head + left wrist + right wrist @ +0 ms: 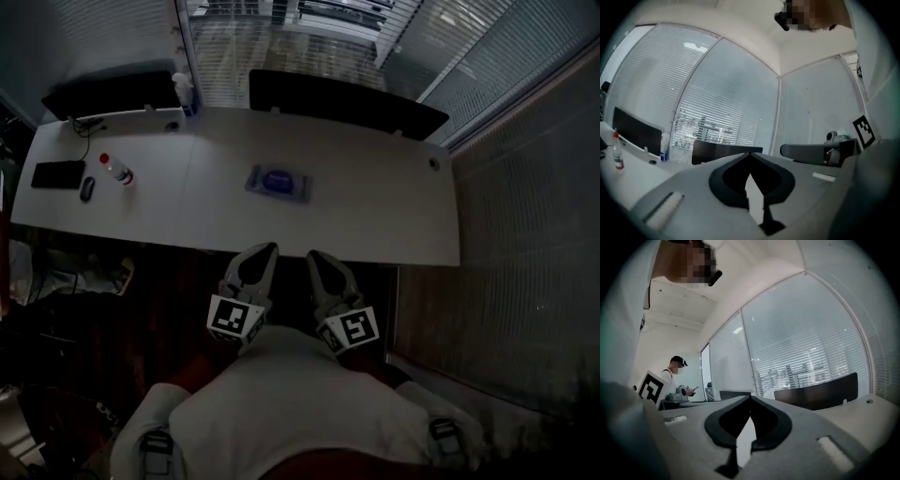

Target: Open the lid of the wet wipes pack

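Note:
The wet wipes pack lies flat near the middle of the white table; it is bluish with a darker oval lid on top. My left gripper and right gripper hang side by side just short of the table's near edge, well apart from the pack, pointing level toward it. In the left gripper view the left gripper has its jaws meeting at the tip with nothing between them. The right gripper looks the same, shut and holding nothing. Neither gripper view shows the pack.
On the table's left end lie a black phone, a mouse and a small red-capped bottle. Black partitions line the far edge, with blinds behind. A person in a cap stands off to the side.

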Available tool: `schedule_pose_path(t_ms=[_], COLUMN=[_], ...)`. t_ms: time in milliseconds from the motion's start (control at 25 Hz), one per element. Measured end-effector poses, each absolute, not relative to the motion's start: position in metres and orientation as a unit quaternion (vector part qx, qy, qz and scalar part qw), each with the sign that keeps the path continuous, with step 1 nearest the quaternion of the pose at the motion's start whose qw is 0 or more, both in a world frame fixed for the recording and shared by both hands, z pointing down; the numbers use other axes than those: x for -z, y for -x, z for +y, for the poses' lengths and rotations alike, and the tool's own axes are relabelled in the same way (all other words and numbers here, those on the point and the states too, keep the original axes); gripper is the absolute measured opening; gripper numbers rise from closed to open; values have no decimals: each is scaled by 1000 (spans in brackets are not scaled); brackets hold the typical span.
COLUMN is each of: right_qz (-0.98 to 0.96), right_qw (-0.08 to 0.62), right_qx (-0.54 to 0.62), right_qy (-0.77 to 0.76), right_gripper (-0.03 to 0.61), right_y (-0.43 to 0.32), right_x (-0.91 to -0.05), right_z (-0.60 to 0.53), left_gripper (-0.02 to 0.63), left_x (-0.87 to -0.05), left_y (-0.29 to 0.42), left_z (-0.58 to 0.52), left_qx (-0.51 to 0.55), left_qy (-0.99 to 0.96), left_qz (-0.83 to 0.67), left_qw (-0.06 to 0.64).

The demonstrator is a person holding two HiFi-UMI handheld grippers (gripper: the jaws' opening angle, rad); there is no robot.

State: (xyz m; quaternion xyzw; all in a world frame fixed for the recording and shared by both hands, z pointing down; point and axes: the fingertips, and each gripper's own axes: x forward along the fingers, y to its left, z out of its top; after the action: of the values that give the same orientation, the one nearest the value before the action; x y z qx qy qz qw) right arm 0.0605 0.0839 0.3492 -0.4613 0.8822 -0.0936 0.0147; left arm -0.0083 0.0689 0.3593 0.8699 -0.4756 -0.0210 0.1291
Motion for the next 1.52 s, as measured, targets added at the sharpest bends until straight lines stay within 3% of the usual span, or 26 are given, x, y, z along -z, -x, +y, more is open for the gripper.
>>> schedule_pose_path(t_ms=[360,880,1080,1520], right_qz=[877,881,882,890], right_qw=[8,12,24,-18], right_qx=[80,67,44,51], right_qy=[474,468,469,453], right_gripper=[-2,-2,-2,-2], right_y=[-30,-47,-59,-61], right_x=[-343,-340,-321,-354], right_z=[4,-46,-69,-85], left_gripper=[3,3,3,3], left_x=[-377,-367,-343,-381], left_y=[41,29,20,18], left_z=[-1,-49,-74,-96], left_qx=[19,19,29,-16], left_qy=[-874,-866,-869,-862], left_qz=[-465,-482,-484,-496], left_qw=[135,135,104,109])
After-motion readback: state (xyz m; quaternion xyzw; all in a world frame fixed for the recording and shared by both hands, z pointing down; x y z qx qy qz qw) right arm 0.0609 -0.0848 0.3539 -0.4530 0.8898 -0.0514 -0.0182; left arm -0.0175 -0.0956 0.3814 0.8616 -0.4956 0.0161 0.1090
